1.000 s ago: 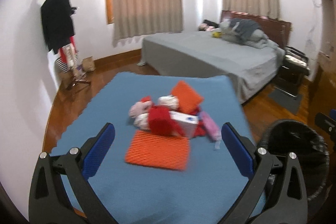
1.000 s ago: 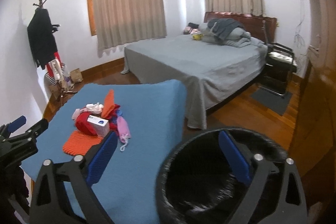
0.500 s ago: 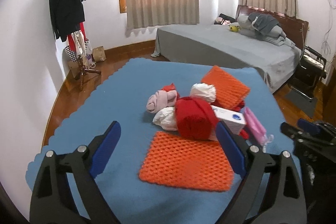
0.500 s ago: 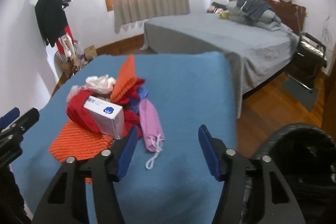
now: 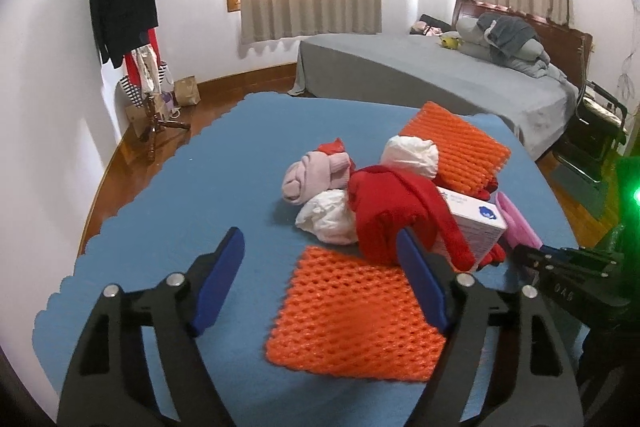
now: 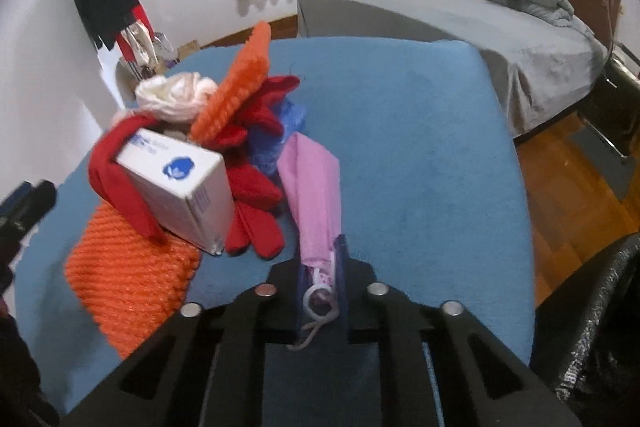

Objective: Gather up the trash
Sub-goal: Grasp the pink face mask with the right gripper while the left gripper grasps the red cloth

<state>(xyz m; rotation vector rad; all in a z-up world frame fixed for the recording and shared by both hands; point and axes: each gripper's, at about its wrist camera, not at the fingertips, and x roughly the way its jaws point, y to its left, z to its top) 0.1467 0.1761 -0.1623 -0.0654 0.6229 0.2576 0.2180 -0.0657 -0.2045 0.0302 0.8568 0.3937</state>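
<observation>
Right wrist view, fingers (image 6: 343,259) clamped on pink mask (image 6: 316,195), long axis pointing away, left gripper (image 5: 320,279) closing on nothing.

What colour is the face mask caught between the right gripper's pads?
Pink: the face mask shows best in the right wrist view, pinched by the right gripper.

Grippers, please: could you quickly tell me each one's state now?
Left gripper: closing, nothing between its jaws.
Right gripper: shut on the pink face mask.
</observation>
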